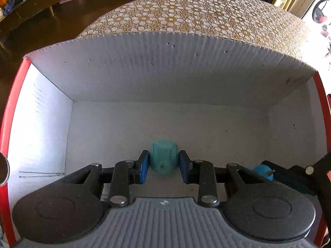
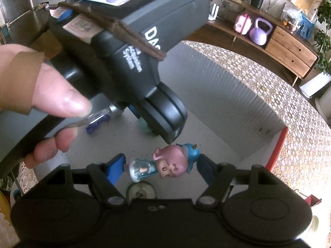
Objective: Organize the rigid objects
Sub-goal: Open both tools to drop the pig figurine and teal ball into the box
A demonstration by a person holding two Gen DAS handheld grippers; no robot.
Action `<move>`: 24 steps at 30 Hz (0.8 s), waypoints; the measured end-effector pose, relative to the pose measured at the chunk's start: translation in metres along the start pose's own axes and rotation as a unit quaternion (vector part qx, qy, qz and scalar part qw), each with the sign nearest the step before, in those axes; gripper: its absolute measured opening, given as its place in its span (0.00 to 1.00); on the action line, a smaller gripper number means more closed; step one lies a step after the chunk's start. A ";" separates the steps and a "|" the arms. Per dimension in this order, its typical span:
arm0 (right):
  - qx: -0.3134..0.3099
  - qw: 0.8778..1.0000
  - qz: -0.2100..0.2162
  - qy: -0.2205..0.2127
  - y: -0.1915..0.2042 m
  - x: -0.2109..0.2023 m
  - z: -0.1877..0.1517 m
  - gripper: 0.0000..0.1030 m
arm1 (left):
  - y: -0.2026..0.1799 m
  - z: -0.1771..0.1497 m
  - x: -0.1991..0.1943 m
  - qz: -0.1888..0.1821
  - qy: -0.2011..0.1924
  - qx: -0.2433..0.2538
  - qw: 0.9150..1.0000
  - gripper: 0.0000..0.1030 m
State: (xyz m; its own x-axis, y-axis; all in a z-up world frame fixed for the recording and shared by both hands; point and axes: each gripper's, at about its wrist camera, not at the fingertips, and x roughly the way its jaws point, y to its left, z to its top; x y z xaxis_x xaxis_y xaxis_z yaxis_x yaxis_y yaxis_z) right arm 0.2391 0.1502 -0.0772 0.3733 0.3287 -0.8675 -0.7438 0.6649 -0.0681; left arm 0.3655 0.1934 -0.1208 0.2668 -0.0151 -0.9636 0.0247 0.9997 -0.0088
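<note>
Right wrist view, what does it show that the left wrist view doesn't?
Only the right wrist view shows a pig figurine with a snow globe between the right gripper pads, a purple toy car on the box floor, and the hand holding the left gripper. Only the left wrist view shows the left gripper clamped on a teal toy. Both show the white box on the patterned tablecloth.

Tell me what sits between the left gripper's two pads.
A teal rounded toy, clamped by the left gripper over the white box floor; the left wrist view shows it.
</note>
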 end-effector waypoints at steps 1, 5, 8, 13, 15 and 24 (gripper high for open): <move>0.000 1.000 0.001 0.001 0.001 0.000 0.000 0.72 | 0.000 0.000 0.000 0.000 0.001 0.000 1.000 0.30; 0.003 1.000 -0.001 -0.006 -0.002 -0.002 0.003 0.73 | 0.004 0.000 0.000 -0.003 0.002 -0.010 1.000 0.30; 0.008 1.000 0.000 -0.014 -0.002 -0.006 0.001 0.74 | 0.007 -0.002 -0.005 -0.006 -0.004 -0.023 1.000 0.30; 0.018 0.999 0.009 -0.026 -0.001 -0.021 -0.006 0.75 | 0.006 -0.010 -0.021 0.000 -0.021 -0.018 1.000 0.30; 0.017 0.999 0.010 -0.034 0.000 -0.029 -0.008 0.75 | 0.006 -0.013 -0.029 0.003 -0.030 -0.017 0.999 0.30; 0.025 0.998 0.016 -0.062 -0.009 -0.063 -0.014 0.75 | -0.005 -0.030 -0.070 0.013 -0.068 -0.001 0.998 0.30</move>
State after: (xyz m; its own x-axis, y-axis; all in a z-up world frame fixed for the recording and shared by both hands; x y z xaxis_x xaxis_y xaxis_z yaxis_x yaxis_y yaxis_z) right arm 0.2142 0.1142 -0.0287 0.4178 0.4293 -0.8007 -0.7290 0.6843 -0.0135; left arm 0.3180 0.1901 -0.0616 0.3959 0.0089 -0.9183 0.0137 0.9998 0.0156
